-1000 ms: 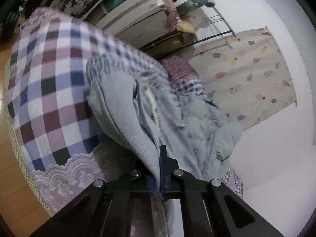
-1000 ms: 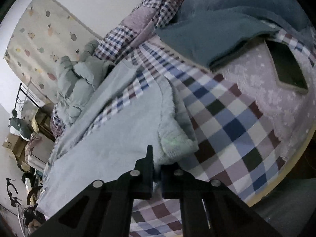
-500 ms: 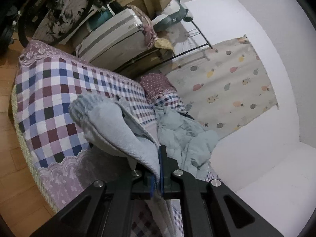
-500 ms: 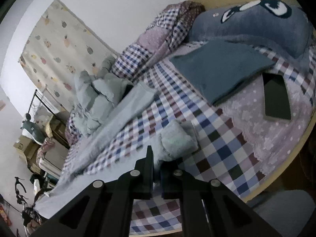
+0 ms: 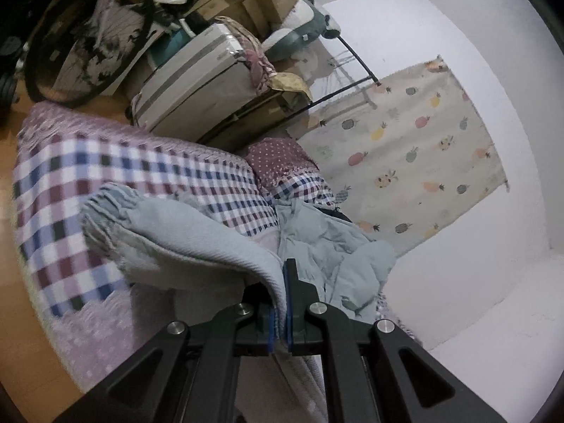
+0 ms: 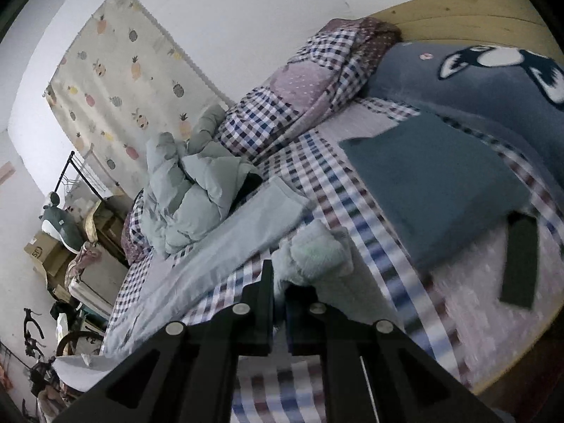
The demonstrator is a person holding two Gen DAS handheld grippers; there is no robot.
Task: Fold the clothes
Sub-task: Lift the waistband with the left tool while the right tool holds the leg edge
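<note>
Left wrist: our left gripper (image 5: 280, 303) clamps pale-blue sweatpants (image 5: 197, 236); right gripper (image 6: 280, 296) pinches their fleecy end (image 6: 313, 250), lifted off the checked bedspread (image 5: 63, 183) for folding.

A: Pale blue garment (image 5: 197, 232)? Ribbed knit cloth, matt, fleecy inside (image 6: 317, 253).
B: Bedspread (image 5: 70, 176): checked woven cotton, lace-look edge. Grippers?
A: Left gripper (image 5: 280, 303), right gripper (image 6: 278, 299): matt black plastic w/ shiny metal screws.
B: Headboard (image 6: 458, 14) pale wood, smooth. Suitcase (image 5: 197, 81) glossy hard plastic.
</note>
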